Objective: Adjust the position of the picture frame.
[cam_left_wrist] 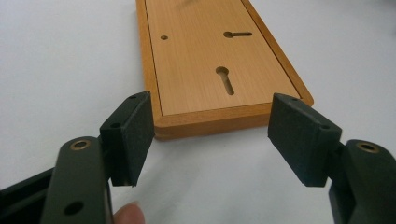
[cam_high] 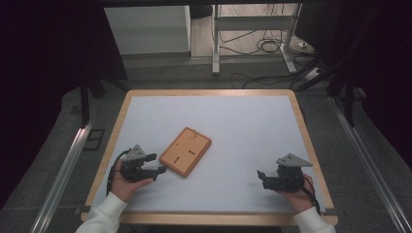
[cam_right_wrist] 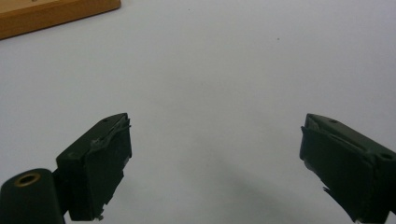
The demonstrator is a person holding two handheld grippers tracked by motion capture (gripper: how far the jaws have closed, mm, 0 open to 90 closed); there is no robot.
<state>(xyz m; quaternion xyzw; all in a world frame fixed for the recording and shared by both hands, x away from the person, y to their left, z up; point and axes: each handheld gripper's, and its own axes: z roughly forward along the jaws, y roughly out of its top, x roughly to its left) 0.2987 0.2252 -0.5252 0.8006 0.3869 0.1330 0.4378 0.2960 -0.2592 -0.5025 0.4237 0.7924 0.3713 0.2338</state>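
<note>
While the left claw (cam_left_wrist: 210,135) sits low with its jaws spread wide and nothing pinched between them, the near short edge of the wooden board (cam_left_wrist: 212,65) lies just ahead, squarely in the gap. And that's the risk: the gap looks only barely wider than the board, with the left pad (cam_left_wrist: 133,135) right up against the corner. Nudge forward a touch off-line and a pad, to my eye, butts the end face and shoves the board across the smooth sheet instead of straddling it. Closing too early would likely catch only the rounded lip, and the board could pivot or squirt out.

Look at those pads: matte black, blocky, slightly grainy, bolted to dark arms with brass-ringed holes. A fingertip (cam_left_wrist: 126,215) peeks in below them. The board is flat, rectangular, warm honey-coloured wood with fine straight grain, a raised frame with softened corners around an inset panel, two keyhole slots and one small round hole.

Out to the side, well apart from the board, the right claw (cam_right_wrist: 215,163) also stands released, holding nothing; its pads look worn, with ragged edges, so grip there may be weaker. Beneath everything, the tabletop (cam_high: 243,126) wears a pale, matte, featureless sheet inside a light wooden rim — low friction, I'd judge, so things slide.
</note>
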